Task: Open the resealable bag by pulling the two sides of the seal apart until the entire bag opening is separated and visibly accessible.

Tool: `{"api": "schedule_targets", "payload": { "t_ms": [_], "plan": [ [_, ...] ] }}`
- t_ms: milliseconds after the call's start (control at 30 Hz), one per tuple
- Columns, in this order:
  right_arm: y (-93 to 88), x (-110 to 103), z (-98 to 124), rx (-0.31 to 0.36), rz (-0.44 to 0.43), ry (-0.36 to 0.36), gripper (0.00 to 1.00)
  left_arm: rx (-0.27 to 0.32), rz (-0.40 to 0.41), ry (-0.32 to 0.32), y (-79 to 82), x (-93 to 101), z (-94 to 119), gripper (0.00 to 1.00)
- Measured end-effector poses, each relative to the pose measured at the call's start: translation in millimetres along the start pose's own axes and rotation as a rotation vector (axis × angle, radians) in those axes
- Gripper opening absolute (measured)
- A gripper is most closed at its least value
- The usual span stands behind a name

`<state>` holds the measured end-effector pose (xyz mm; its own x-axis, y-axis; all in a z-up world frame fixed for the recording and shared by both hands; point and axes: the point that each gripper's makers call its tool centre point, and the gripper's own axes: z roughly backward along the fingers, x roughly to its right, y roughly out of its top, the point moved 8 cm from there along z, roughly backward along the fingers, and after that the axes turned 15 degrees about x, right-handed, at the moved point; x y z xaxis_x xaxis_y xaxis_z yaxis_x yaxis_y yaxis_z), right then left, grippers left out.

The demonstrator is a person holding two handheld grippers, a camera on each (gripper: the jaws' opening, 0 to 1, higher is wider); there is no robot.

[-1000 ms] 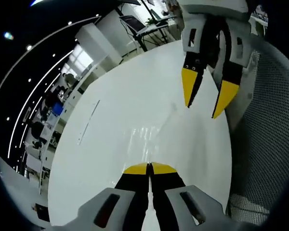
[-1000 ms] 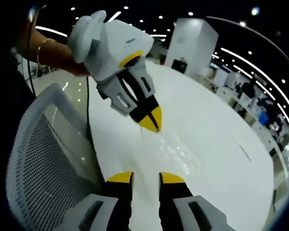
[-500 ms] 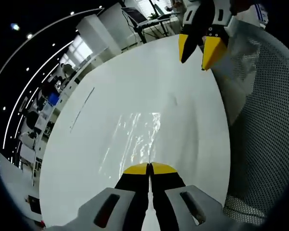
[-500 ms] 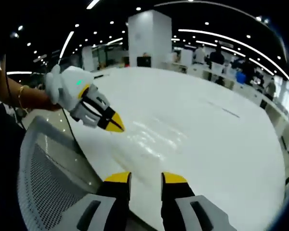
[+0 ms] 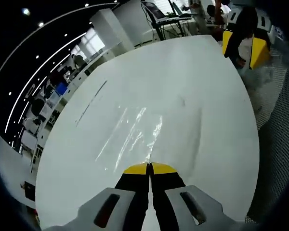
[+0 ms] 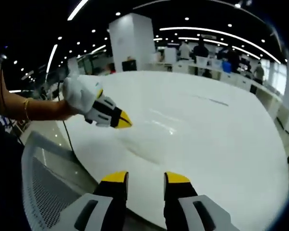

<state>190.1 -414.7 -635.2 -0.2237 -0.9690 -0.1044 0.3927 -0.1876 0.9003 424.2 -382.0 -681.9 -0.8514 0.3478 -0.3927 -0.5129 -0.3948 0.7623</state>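
Left gripper (image 5: 149,168): my jaws clamped on clear bag (image 5: 135,134). Right gripper (image 6: 144,177): jaws apart, must pinch opposite lip, pull evenly.

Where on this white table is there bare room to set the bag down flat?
The far half of the white table is bare, between the clear bag and the thin dark line near the far edge. The right side toward the mesh chair is also free. It is crowded only at the near edge, where the left claw pinches the bag.

Clear glossy plastic bag (image 5: 130,139) (crinkled) on smooth white table (image 5: 192,77).
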Motion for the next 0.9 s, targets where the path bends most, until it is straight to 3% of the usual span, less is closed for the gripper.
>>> {"api": "schedule_targets", "payload": {
  "t_ms": [267,533,900],
  "plan": [
    [0.2,10,1,-0.001,-0.024,-0.032,0.26,-0.015,-0.026,-0.007,6.0,-17.5,-28,0.00],
    [-1.3,20,-3,-0.010,-0.044,-0.052,0.28,-0.049,-0.018,0.005,-7.2,-36.2,-46,0.00],
    [-1.2,24,-9,0.007,-0.063,-0.061,0.58,-0.063,-0.075,0.003,-9.6,-58.8,-64,0.00]
  ]
}}
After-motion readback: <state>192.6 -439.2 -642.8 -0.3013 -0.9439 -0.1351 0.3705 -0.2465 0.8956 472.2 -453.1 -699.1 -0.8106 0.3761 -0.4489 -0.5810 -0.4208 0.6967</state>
